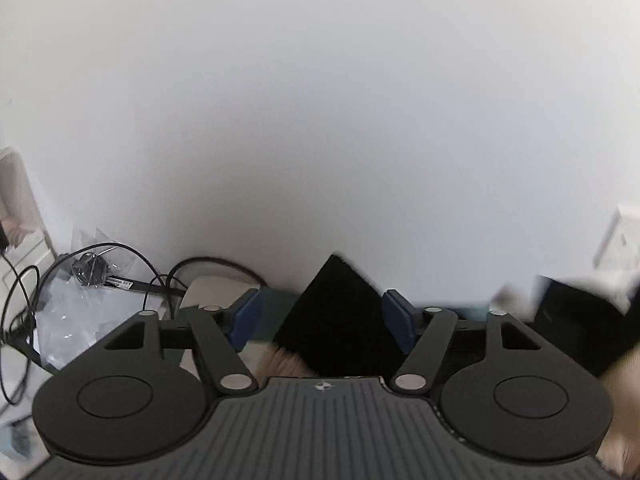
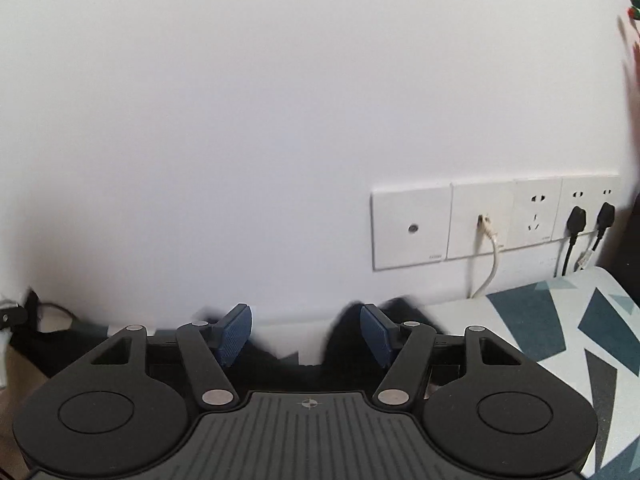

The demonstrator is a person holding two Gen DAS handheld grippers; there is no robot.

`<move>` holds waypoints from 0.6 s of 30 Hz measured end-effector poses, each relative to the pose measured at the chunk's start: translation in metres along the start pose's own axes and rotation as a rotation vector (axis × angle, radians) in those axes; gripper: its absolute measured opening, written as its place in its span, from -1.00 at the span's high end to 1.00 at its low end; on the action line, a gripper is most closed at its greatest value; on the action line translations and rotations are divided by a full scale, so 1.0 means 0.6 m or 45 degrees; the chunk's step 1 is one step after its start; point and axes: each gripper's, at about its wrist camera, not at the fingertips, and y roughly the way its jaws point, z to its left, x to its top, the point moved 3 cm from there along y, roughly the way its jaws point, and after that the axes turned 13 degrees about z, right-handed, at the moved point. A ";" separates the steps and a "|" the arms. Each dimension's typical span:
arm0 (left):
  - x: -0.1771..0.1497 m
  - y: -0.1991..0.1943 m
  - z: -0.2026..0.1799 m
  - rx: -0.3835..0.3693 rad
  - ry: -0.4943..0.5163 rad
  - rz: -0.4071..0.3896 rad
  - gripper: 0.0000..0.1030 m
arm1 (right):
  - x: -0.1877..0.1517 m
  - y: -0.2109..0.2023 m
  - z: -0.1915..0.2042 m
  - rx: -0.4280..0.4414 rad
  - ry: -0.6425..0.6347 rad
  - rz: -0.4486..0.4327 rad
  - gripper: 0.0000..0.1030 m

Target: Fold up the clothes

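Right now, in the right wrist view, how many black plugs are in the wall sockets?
2. One black plug and a second black plug sit side by side in the rightmost socket plate. More may be hidden past the right edge.

Patterned teal-and-white surface (image 2: 560, 320) — black garment (image 2: 400, 312) on it

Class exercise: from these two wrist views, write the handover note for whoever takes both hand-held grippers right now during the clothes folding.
Left hand-held gripper: open, holding nothing; a peak of the black garment rises between its fingers, contact unclear.
Right hand-held gripper: open, empty, with more dark cloth blurred below it.
Both point at the white wall, raised above the work surface.
The patterned cloth lies at the right, under the wall sockets; cables and plastic bags sit to the left.
Done: no finished fold is visible.
Left: grasp the garment, fold it, set it down.
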 end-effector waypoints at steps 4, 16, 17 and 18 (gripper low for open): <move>-0.057 -0.013 0.024 0.014 0.019 0.090 -0.46 | -0.051 -0.038 -0.043 -0.073 0.095 -0.036 -0.28; -0.242 -0.028 0.110 0.044 -0.110 0.319 -0.80 | -0.257 -0.128 -0.129 -0.095 0.519 0.189 -0.43; -0.247 -0.028 0.110 0.040 -0.104 0.317 -0.80 | -0.253 -0.132 -0.123 -0.112 0.488 0.174 -0.46; -0.249 -0.027 0.107 0.038 -0.097 0.309 -0.80 | -0.247 -0.133 -0.126 -0.154 0.481 0.148 -0.52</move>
